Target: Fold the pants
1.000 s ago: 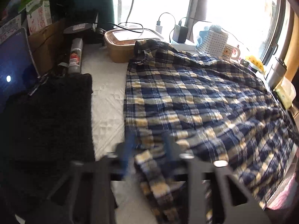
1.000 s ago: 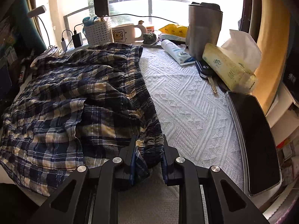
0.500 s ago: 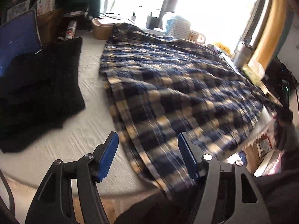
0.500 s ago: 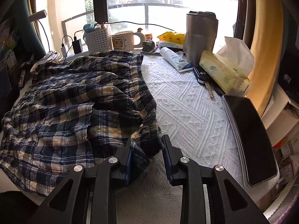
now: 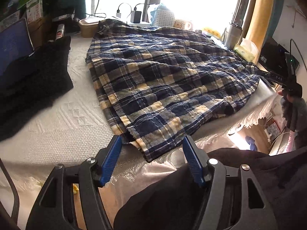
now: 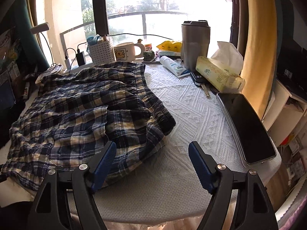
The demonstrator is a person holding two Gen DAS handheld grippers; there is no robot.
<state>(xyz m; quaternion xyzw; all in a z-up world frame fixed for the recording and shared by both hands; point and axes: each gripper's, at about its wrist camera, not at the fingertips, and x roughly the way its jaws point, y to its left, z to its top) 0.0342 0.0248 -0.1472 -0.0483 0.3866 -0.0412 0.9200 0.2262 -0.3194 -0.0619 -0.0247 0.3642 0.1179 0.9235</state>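
Note:
Blue, navy and cream plaid pants (image 5: 168,80) lie spread over a table with a white textured cloth (image 5: 57,126). A leg hem hangs over the near edge, just ahead of my left gripper (image 5: 152,145), which stands open with nothing pressed between its blue pads. In the right wrist view the pants (image 6: 76,115) show their dark elastic waistband (image 6: 163,118), folded back and lying loose. My right gripper (image 6: 152,149) is near the waistband; its jaws are opening and hold nothing.
A black cloth (image 5: 32,84) lies on the left beside a laptop (image 5: 13,44). Along the window stand a white basket (image 6: 101,51), mug (image 6: 124,53), steel tumbler (image 6: 195,44), lotion tube (image 6: 174,68), tissue pack (image 6: 218,74) and keys. A phone (image 6: 247,126) lies at the right edge.
My left gripper let go of the leg hem, opened and drew back past the table's near edge. My right gripper released the waistband corner, which dropped onto the cloth, and its jaws spread wide.

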